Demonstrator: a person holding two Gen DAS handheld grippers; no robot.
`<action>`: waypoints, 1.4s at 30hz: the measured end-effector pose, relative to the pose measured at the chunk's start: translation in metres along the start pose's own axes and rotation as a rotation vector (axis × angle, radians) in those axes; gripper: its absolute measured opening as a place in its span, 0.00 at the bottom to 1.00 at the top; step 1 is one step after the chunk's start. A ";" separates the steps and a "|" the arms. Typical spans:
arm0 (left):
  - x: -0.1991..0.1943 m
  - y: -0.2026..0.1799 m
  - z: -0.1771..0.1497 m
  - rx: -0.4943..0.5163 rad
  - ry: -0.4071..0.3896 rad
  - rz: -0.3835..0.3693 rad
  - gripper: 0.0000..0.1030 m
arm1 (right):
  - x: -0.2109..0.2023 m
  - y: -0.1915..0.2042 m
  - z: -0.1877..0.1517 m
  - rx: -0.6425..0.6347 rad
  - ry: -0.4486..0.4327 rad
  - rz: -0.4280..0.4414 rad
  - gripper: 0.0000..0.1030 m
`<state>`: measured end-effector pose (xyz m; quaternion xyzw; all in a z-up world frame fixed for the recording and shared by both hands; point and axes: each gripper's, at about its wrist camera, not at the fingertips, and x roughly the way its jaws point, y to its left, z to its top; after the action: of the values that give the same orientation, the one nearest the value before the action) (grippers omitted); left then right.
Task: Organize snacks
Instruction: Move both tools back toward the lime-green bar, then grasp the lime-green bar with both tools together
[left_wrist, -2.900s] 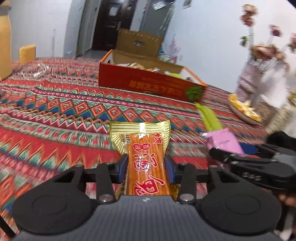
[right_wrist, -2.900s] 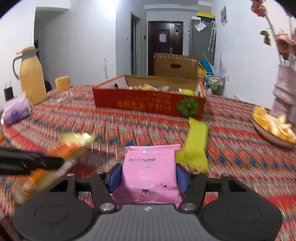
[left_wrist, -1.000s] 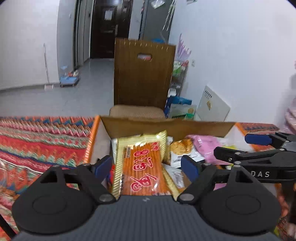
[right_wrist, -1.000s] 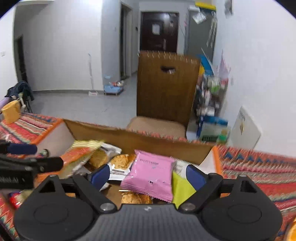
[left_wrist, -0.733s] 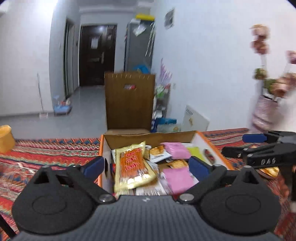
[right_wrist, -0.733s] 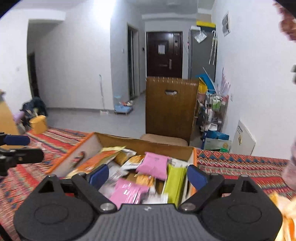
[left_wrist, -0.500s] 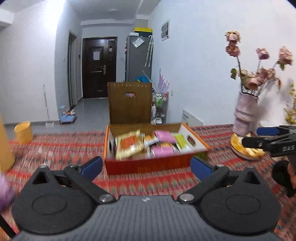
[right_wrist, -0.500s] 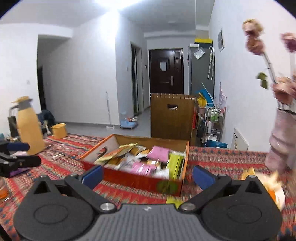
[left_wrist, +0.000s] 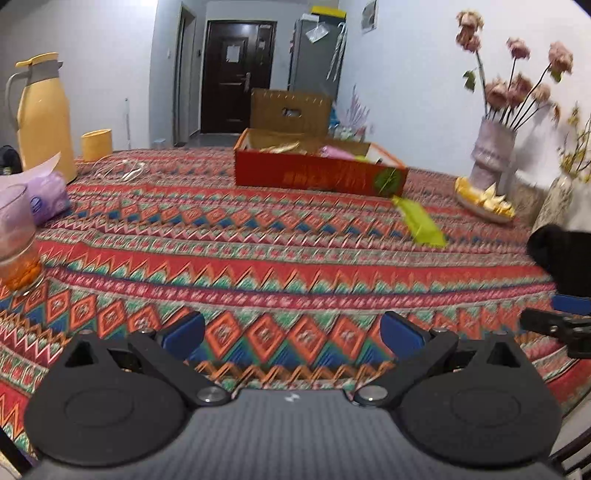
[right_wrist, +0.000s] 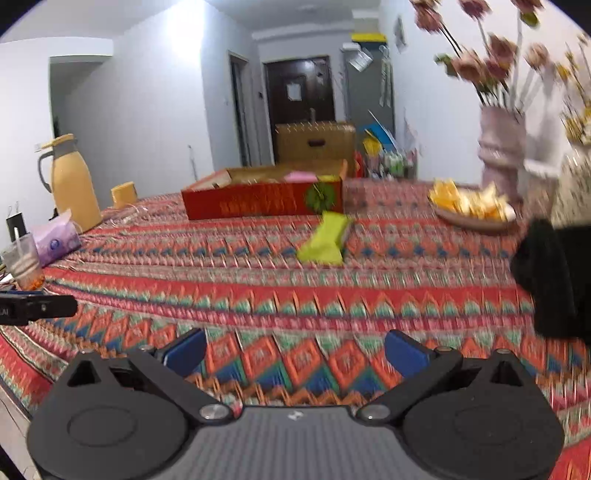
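Snacks already fill the red box (left_wrist: 317, 173) far ahead of both hand-held grippers; 1 green packet (right_wrist: 325, 240) lies on the table (left_wrist: 258, 258) between. Left hand-held gripper (left_wrist: 291, 332) and right hand-held gripper (right_wrist: 295, 349) gape wide, empty.

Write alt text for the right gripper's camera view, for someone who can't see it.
The right gripper hangs open and empty over a table in a bright zigzag-patterned cloth. A green snack packet lies alone on the cloth, just in front of a red cardboard box holding other snacks.
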<state>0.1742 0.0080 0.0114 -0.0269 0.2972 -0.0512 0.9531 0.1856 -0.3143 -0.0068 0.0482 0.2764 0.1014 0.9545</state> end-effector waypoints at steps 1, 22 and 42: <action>0.000 0.000 0.000 -0.003 -0.001 0.010 1.00 | 0.001 -0.001 -0.003 0.006 0.007 -0.009 1.00; 0.071 0.038 0.048 -0.040 -0.057 0.040 1.00 | 0.215 -0.025 0.099 0.012 0.100 -0.146 0.75; 0.155 -0.036 0.069 0.139 0.079 -0.238 0.96 | 0.165 -0.019 0.073 -0.124 0.061 0.209 0.75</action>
<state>0.3374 -0.0435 -0.0167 0.0060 0.3250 -0.1851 0.9274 0.3645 -0.2993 -0.0333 0.0147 0.2919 0.2186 0.9310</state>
